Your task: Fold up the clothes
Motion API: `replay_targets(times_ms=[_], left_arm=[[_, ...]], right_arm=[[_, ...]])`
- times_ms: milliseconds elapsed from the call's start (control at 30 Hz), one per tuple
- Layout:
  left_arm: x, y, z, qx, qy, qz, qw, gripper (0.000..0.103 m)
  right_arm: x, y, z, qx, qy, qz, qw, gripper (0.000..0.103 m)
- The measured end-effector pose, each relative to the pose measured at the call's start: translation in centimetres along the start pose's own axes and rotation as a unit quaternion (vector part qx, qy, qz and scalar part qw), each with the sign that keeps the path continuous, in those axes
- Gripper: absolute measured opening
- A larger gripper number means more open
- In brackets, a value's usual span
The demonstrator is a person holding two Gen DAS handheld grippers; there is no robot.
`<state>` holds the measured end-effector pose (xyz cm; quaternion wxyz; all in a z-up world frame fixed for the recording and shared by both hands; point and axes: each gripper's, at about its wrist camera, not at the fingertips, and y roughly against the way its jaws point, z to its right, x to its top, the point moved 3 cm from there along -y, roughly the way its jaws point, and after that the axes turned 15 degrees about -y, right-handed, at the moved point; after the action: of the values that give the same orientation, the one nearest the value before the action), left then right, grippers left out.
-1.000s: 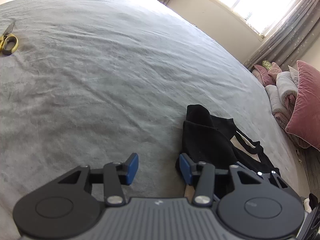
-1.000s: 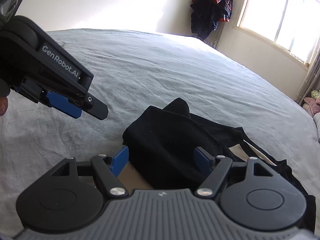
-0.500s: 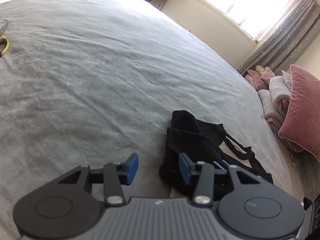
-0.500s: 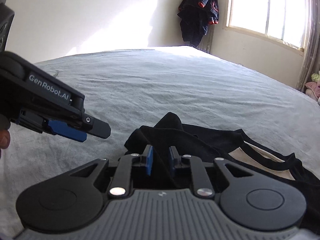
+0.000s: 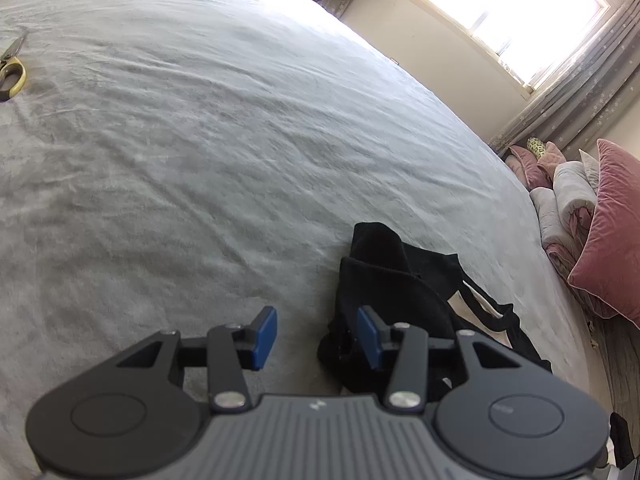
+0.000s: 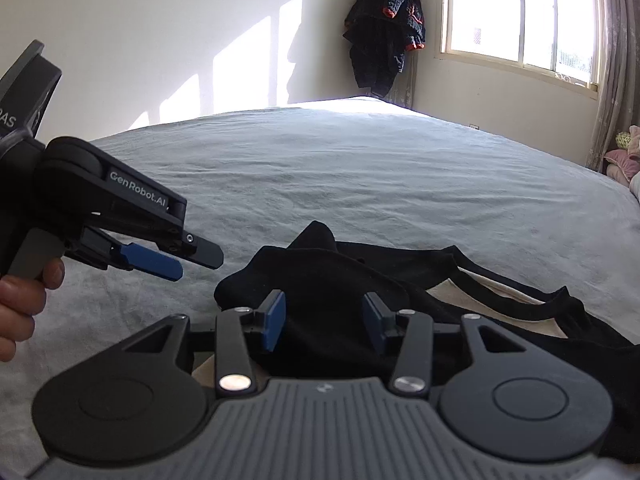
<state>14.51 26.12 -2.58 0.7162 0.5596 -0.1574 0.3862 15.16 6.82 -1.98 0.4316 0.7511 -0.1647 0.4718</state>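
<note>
A black garment (image 6: 340, 280) with a pale inner panel is found bunched on the grey bedspread (image 5: 200, 140). In the right wrist view it lies directly ahead of and beneath the right gripper (image 6: 324, 322); dark cloth is seen between the parted jaws, but the pads are not pressed on it. In the left wrist view the garment lies to the right of the left gripper (image 5: 316, 336), its edge just behind the right-hand pad; only bedspread is seen between those half-open jaws, and nothing is held.

Compared with half a second earlier, the right gripper's jaws, then nearly closed over the cloth, have just been opening. The left gripper's gap is unchanged.

"GenRobot.AI" is read on the left gripper's housing (image 6: 138, 190) in the right wrist view. Yellow-handled scissors (image 5: 12, 74) are noted far to the left on the bedspread.
</note>
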Motion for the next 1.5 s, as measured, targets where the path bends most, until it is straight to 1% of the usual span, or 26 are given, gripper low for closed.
replay_targets(times_ms=[233,333,367,400,433,500,533,567,667,867,1100,1167,1267,1400,1500], left_arm=[[-0.1,0.1,-0.5,0.004,-0.005,-0.005,1.0000,0.045],[-0.1,0.1,-0.7,0.002,-0.006,-0.009,0.9999,0.045],[-0.1,0.1,-0.7,0.001,-0.006,-0.009,0.9999,0.045],[-0.1,0.1,-0.7,0.000,-0.006,-0.010,0.9999,0.045],[-0.1,0.1,-0.8,-0.001,-0.007,-0.010,0.9999,0.045],[-0.1,0.1,-0.8,-0.003,-0.009,-0.011,0.9999,0.045],[-0.1,0.1,-0.7,-0.004,-0.010,-0.011,0.9999,0.045],[-0.1,0.1,-0.7,-0.005,-0.011,-0.012,0.9999,0.045],[-0.2,-0.2,-0.4,-0.007,-0.021,-0.017,0.9996,0.045],[-0.6,-0.8,0.3,-0.009,-0.043,-0.026,0.9987,0.045],[-1.2,-1.7,1.4,-0.010,-0.061,-0.036,0.9974,0.045],[-1.3,-1.9,1.7,-0.009,-0.066,-0.039,0.9970,0.045],[-1.5,-2.3,2.3,-0.009,-0.073,-0.044,0.9964,0.045],[-1.7,-2.6,3.0,-0.008,-0.079,-0.047,0.9957,0.045],[-1.7,-2.7,3.5,-0.012,-0.081,-0.045,0.9956,0.045]], right_arm=[[-1.4,-2.9,-3.3,0.011,0.045,-0.016,0.999,0.047],[-1.7,-4.1,-4.0,0.003,0.059,-0.015,0.998,0.047],[-1.6,-4.3,-3.9,-0.001,0.052,-0.012,0.999,0.047],[-1.5,-4.5,-3.8,-0.004,0.046,-0.009,0.999,0.040],[-1.3,-4.5,-3.5,0.000,0.033,-0.006,0.999,0.025],[-0.7,-4.4,-2.8,0.000,0.002,-0.003,1.000,0.009],[-0.3,-4.2,-2.3,-0.003,-0.010,0.002,1.000,0.004],[0.1,-3.8,-1.8,-0.003,-0.022,0.008,1.000,0.003],[1.1,-2.5,-0.2,-0.007,-0.055,0.026,0.998,0.003],[2.5,1.3,3.9,-0.038,-0.108,0.066,0.991,0.003],[1.7,5.3,9.3,-0.077,-0.174,0.084,0.978,0.003],[1.1,6.0,10.7,-0.087,-0.195,0.086,0.973,0.003],[-0.2,6.7,12.9,-0.103,-0.237,0.085,0.962,0.003],[-2.6,7.2,15.4,-0.128,-0.289,0.074,0.946,0.003],[-4.5,6.9,16.8,-0.137,-0.331,0.058,0.932,0.003]])
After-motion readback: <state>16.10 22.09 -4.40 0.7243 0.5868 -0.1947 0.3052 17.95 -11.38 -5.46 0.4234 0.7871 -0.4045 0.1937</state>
